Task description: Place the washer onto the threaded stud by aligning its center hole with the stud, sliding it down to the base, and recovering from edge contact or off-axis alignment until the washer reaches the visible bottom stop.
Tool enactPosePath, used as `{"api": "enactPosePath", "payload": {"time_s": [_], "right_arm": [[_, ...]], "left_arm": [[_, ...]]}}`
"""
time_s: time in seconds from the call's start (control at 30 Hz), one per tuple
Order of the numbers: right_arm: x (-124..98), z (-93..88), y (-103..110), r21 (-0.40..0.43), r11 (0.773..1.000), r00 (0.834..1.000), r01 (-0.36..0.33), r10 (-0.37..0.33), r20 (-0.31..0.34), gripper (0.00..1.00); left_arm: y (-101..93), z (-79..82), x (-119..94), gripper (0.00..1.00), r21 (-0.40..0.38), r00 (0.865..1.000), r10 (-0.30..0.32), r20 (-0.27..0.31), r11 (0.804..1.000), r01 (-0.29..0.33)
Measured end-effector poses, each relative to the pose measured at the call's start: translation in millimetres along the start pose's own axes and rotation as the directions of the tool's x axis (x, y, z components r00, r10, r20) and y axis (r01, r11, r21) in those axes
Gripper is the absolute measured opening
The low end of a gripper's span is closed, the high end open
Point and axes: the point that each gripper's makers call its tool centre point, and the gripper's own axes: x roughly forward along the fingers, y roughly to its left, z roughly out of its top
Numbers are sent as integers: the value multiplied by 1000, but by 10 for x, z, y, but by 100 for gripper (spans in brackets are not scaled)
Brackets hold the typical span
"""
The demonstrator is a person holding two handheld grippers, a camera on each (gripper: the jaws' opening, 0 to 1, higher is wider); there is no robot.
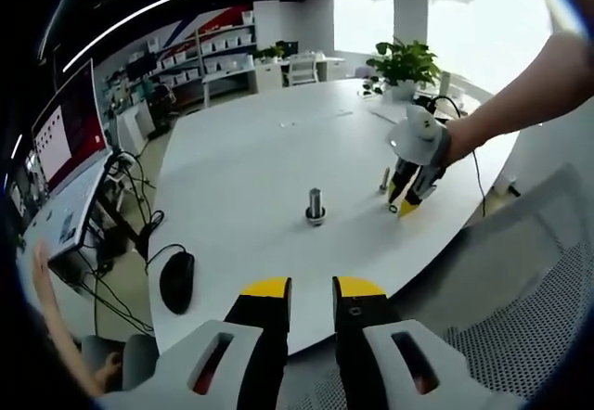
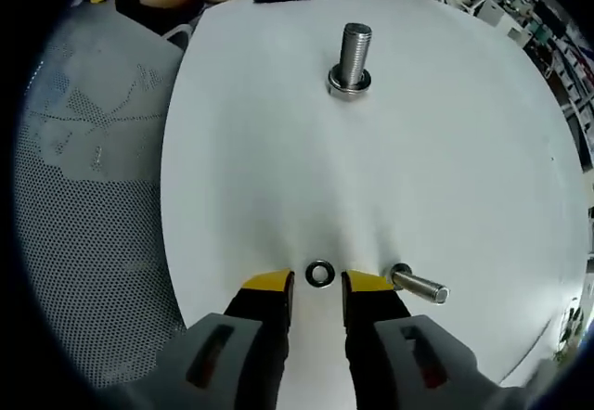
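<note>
no readable text, labels or numbers

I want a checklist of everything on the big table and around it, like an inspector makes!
Surface: white round table, mostly bare.
Job's things: threaded stud standing upright on its wide base; small dark washer lying flat on the table, not yet on the stud.
Clutter: a second bolt lying on its side beside the washer; black mouse near the table edge.
Grippers: right gripper low over the washer, jaws open either side of it; left gripper held back, open, empty.
Cables: mouse cable; tangle under the desk.
Surroundings: mesh chair, potted plant, monitor, shelves.
</note>
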Motion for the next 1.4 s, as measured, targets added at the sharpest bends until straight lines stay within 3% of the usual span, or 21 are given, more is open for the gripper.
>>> {"api": "enactPosePath", "payload": {"time_s": [0.3,0.43,0.53,0.67,0.87,1.17,1.4], "right_arm": [[19,14,-30,-79,997,999,-3,0,-42,16],[38,10,-60,-126,992,995,-17,4,-103,16],[45,11,-63,-217,975,989,-58,27,-143,16],[55,-21,-19,-240,963,985,-120,84,-154,23],[58,-1,-68,-305,949,988,-80,36,-148,16],[90,-33,-61,-414,905,981,-101,22,-192,17],[74,-33,-52,-373,925,986,-75,14,-163,16]], "left_arm": [[-4,16,-6,16,0,1000,1,2,1000,-1],[-6,9,-7,16,-1,1000,-3,-2,1000,3],[13,-4,-3,16,-1,1000,-3,2,1000,3],[12,11,-13,16,-5,1000,-1,8,1000,1],[8,10,-5,16,-2,1000,-4,8,1000,4],[10,8,-1,16,-1,1000,-6,9,1000,6],[10,24,-13,16,-4,1000,-2,11,1000,2]]}}
